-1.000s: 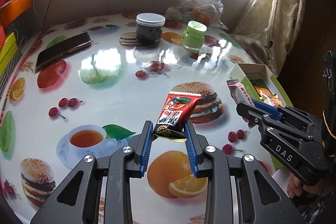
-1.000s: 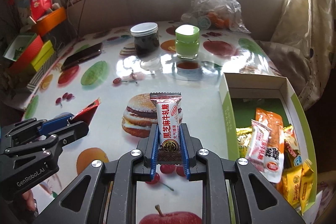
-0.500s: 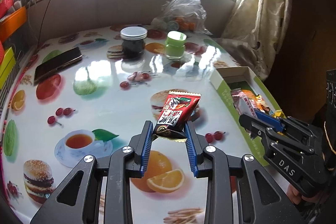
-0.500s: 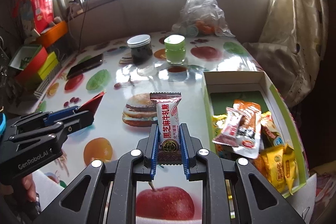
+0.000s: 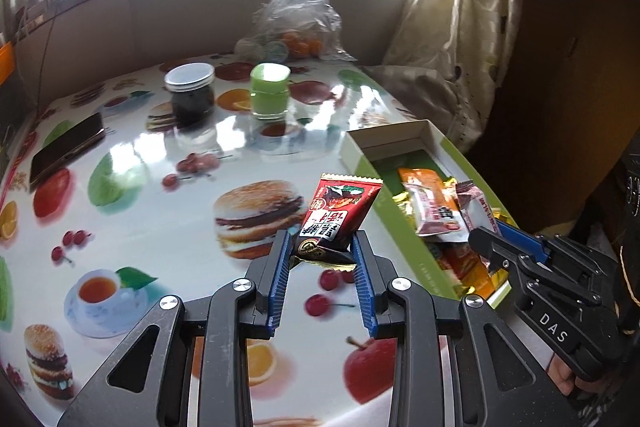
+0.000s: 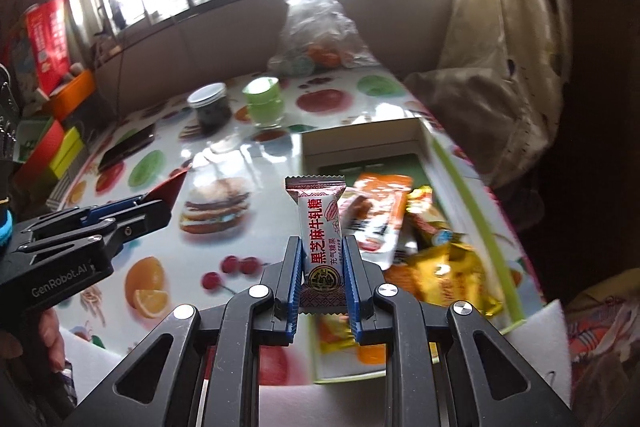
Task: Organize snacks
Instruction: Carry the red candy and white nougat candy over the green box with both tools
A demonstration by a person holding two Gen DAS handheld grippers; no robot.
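In the left wrist view the left gripper [image 5: 322, 259] sits at the bottom centre, its blue-lined jaws closed to a narrow gap on the lower end of a red snack packet [image 5: 340, 215], which tilts up and to the right above the table [image 5: 160, 195] with its printed fruit and burger cloth. Just right of the packet lies an open green-edged box [image 5: 360, 151] running from mid-frame to the lower right, with loose wrapped snacks [image 5: 430, 205] piled in its near half and its far end bare. The right gripper [image 5: 486, 251] reaches in from the lower right over the box's near end. In the right wrist view the right gripper [image 6: 322, 267] is at the bottom centre, jaws pinched on the lower half of a white and red candy bar [image 6: 320, 227] that stands upright, held above the box's [image 6: 360, 137] left wall. The left gripper [image 6: 160, 201] enters at the left edge with the red packet's corner showing. At the back of the table stand a dark jar [image 5: 191, 95], a green jar [image 5: 270, 91] and a clear plastic bag [image 5: 296, 23]; a phone [image 5: 68, 151] lies at the left.
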